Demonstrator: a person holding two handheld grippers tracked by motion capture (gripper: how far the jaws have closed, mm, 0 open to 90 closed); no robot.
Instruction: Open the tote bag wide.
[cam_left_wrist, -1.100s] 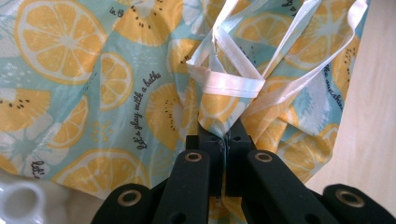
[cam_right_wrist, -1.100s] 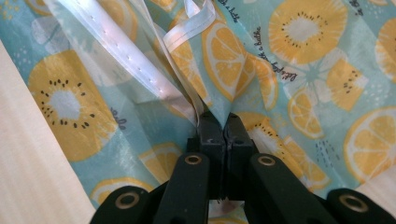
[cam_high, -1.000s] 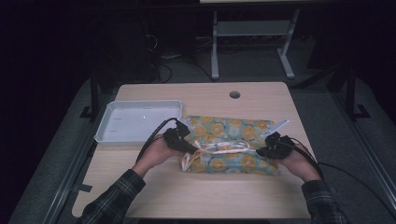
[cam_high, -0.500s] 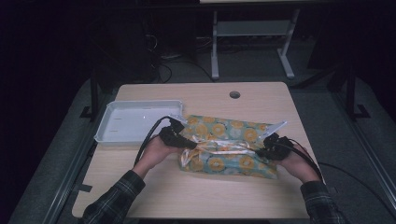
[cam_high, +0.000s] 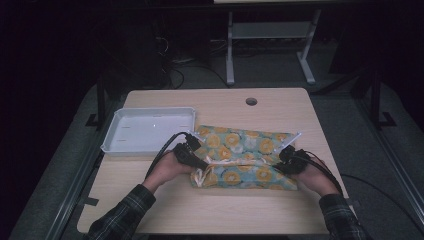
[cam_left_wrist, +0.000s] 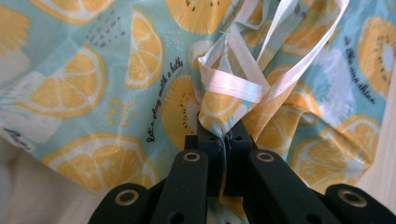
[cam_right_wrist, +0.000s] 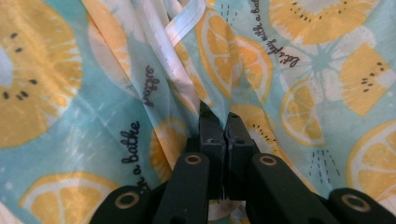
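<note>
Both tools, left tool (cam_high: 196, 159) and right tool (cam_high: 283, 165), pinch the cloth (cam_high: 240, 150): thin, limp, probably slippery, so grip hems.

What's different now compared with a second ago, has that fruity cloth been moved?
The fruit-print cloth has been folded over toward the person: its near edge now lies closer to them and the bundle looks narrower and neater. The left gripper sank slightly with it. Both it and the right gripper stay clamped on the cloth's fabric. The white tray and the table have not changed.
</note>
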